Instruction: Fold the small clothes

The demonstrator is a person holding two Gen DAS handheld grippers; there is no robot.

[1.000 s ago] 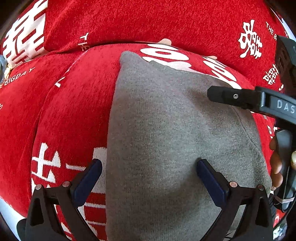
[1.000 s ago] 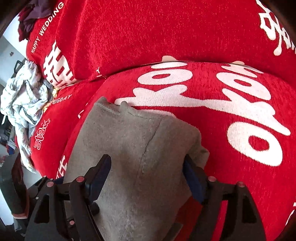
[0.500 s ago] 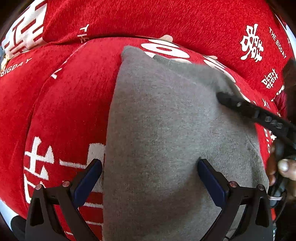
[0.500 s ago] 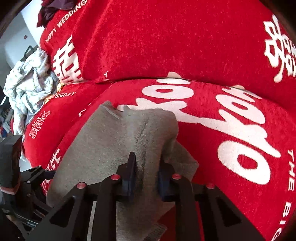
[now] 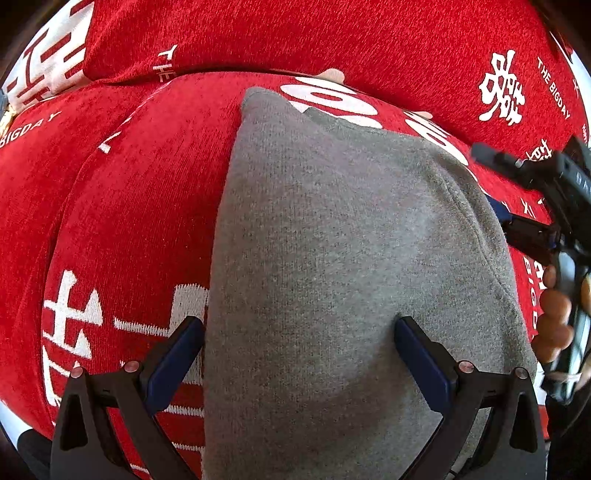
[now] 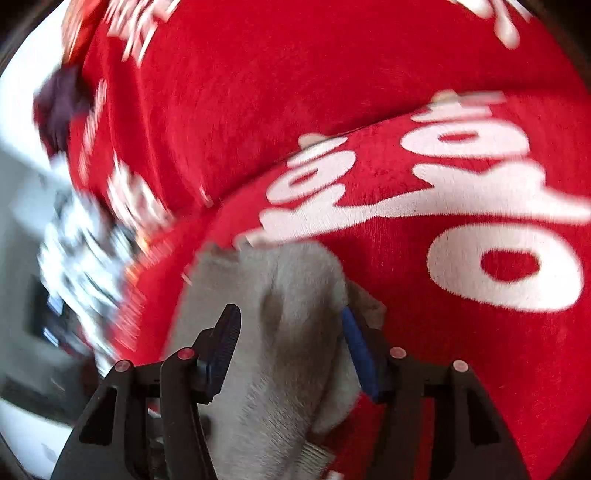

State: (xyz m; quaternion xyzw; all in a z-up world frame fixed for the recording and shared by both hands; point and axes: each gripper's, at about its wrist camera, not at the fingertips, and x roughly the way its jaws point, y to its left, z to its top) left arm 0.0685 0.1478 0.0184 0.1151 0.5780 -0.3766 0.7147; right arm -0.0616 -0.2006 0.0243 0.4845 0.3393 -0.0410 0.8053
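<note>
One grey knit garment (image 5: 332,258), folded lengthwise, lies on the red seat cushion (image 5: 129,192) before you, its far corner reaching the white lettering (image 6: 461,206); no container shows in either view; your left gripper (image 5: 299,343) stands with both blue pads spread wide, one pad over the garment's left edge and one over the cloth itself, clenching nothing; your right gripper (image 6: 291,332) has just been opening, a raised ridge of the grey cloth between its pads, the right pad close against the fabric and the left pad standing clear, so the pinch is loosened; your right hand (image 5: 557,317) shows at the garment's right edge in the left wrist view; count: one garment, two grippers; surface: red plush sofa cover with white characters and words, a matching backrest (image 5: 295,33) behind; room: a blurred heap of pale patterned cloth (image 6: 77,240) and a pale wall (image 6: 22,118) at the left of the right wrist view.
</note>
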